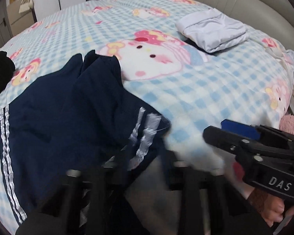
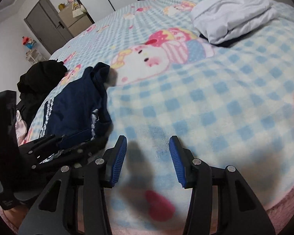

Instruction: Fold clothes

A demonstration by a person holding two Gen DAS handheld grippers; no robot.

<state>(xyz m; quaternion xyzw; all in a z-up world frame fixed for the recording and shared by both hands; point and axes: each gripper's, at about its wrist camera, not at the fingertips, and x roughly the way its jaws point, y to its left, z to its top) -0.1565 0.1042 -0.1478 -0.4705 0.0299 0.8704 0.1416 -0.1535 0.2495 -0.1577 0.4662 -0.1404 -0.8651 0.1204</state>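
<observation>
Right gripper [image 2: 148, 156] being held open, empty. Left gripper [image 1: 141, 156] being kept shut on blue pants [image 1: 68, 121], unfolded; white shirt [image 1: 213, 31] folded.

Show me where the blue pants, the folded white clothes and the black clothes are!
blue pants [image 1: 68, 113]: left wrist view, on the dark fabric between the stripes.
folded white clothes [image 2: 233, 7]: right wrist view, on its top layer.
black clothes [image 2: 41, 74]: right wrist view, on the heap's middle.

Home bedroom: blanket-covered bed [image 2: 205, 98]
</observation>
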